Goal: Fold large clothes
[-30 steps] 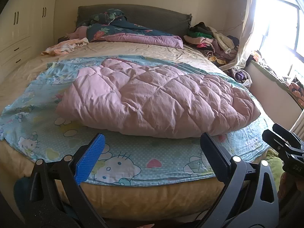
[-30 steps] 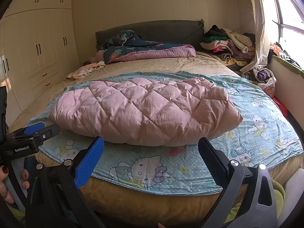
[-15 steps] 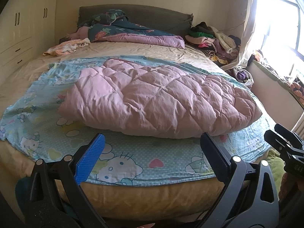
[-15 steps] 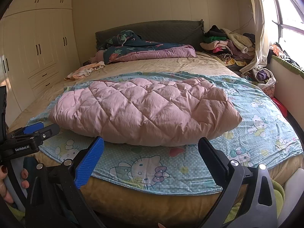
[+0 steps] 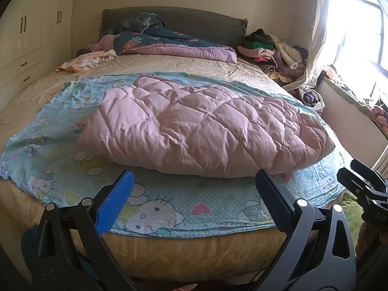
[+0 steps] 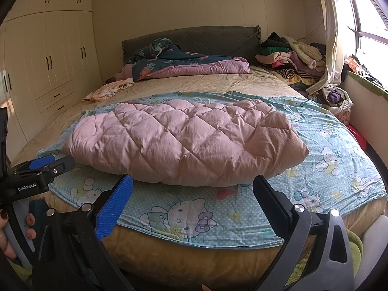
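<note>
The pink quilted garment (image 5: 206, 131) lies on the cartoon sheet (image 5: 169, 206) atop the bed; puffy, light, slippery-looking, best pinched at a corner seam; left gripper (image 5: 194, 194) and right gripper (image 6: 194, 196) both spread, empty.

The left gripper (image 5: 194, 198) is held level with its jaws spread wide and nothing between them. The right gripper (image 6: 192, 200) is posed the same way, jaws wide and bare. They sit side by side, each showing at the edge of the other's view. A hand (image 6: 14, 232) grips the left gripper's handle.
</note>
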